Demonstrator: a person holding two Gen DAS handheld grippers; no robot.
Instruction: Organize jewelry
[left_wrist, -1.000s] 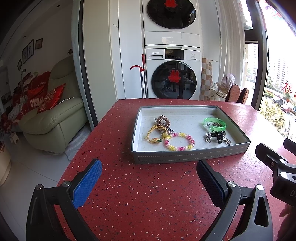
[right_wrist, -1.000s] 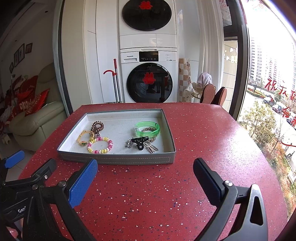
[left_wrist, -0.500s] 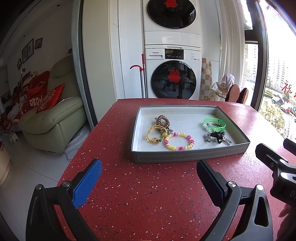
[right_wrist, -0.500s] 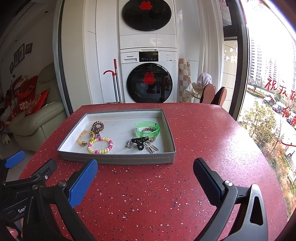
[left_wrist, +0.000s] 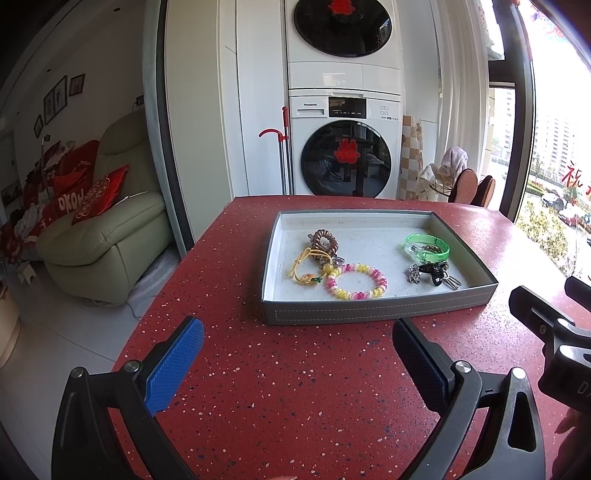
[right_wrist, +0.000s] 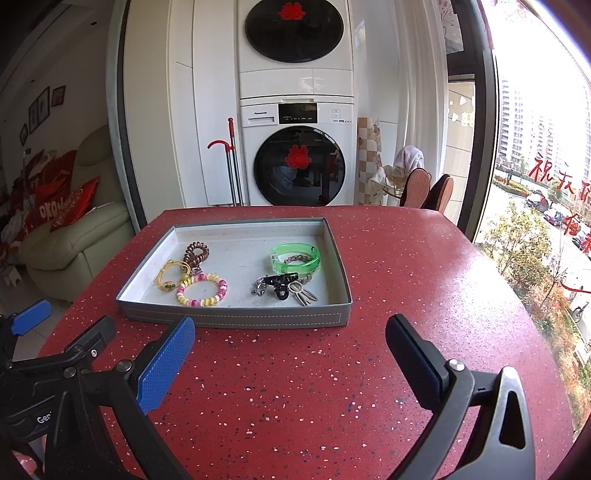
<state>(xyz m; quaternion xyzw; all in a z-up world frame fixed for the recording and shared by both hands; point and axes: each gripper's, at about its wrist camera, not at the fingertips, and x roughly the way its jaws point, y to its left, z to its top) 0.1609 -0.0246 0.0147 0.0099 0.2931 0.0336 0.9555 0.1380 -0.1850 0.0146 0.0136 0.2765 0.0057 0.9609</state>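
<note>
Left claw (left_wrist: 297, 354): wide open and holding nothing; it hangs over the bare red table (left_wrist: 280, 398), a little before the near wall of the tray.
Right claw (right_wrist: 290, 352): also wide open and empty, beside the left one and pointed at the same tray.
Tray (right_wrist: 236, 317): a shallow grey tray with low walls, standing on the table; all the jewelry lies inside it, none on the table itself.
Beaded bracelet (left_wrist: 356, 280): pink and yellow beads, nearest to the front wall on the left half; probably light and on elastic, so it will bend when lifted. Best to pinch across one side of the ring.
Yellow cord bracelet (left_wrist: 308, 266): just beside the beads and touching them; soft and thin, it may drag its neighbours (a tangle is the risk here).
Brown coil tie (left_wrist: 325, 240): behind the cord, springy and easy to squeeze.
Black clip and metal pieces (right_wrist: 282, 286): on the right half, small, hard and likely slippery; what each metal piece is, I cannot tell.
Green bangle (right_wrist: 295, 256): farthest back on the right, stiff clear plastic with a brown braided band lying inside it; take it across its rim.
</note>
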